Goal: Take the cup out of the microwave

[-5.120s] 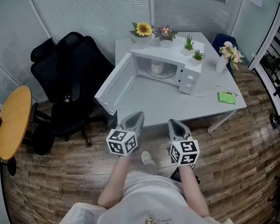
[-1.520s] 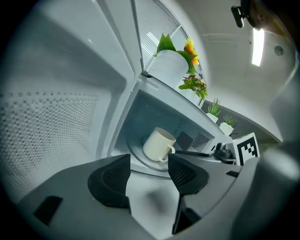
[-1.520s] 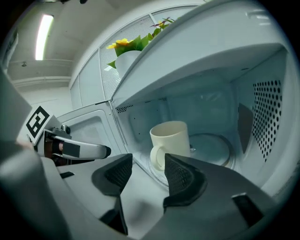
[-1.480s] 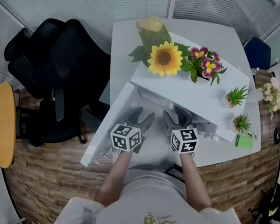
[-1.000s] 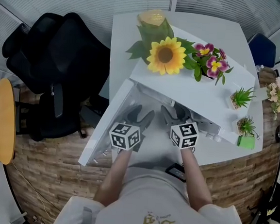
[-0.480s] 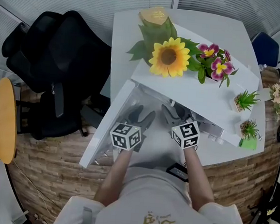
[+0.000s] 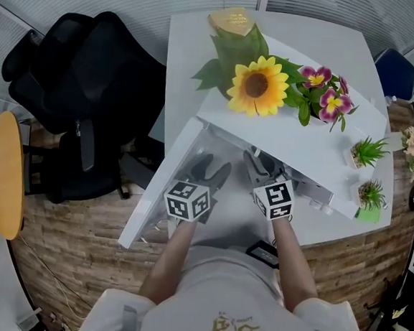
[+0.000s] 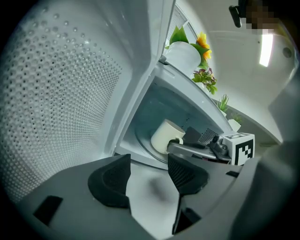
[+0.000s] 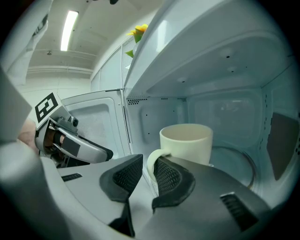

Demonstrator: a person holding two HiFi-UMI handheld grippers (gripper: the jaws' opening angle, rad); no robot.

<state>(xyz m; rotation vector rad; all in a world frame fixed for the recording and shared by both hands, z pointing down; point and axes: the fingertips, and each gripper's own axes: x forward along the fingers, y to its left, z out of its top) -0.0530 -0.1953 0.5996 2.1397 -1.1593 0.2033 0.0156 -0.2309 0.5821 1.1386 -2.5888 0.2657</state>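
Right gripper view: cup (image 9: 186,140) upright, mouth up, handle (image 9: 150,165) apparently pointing outward.

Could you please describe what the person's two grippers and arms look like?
Both the left gripper and right gripper are grey, with curved jaws, black dimpled pads and a white cube of black square markers. Forearms are bare below a short-sleeved white shirt with a gold print.

1x cup (image 9: 185,140), 1x microwave (image 7: 288,141), 2x grippers (image 7: 210,170) (image 7: 260,164).
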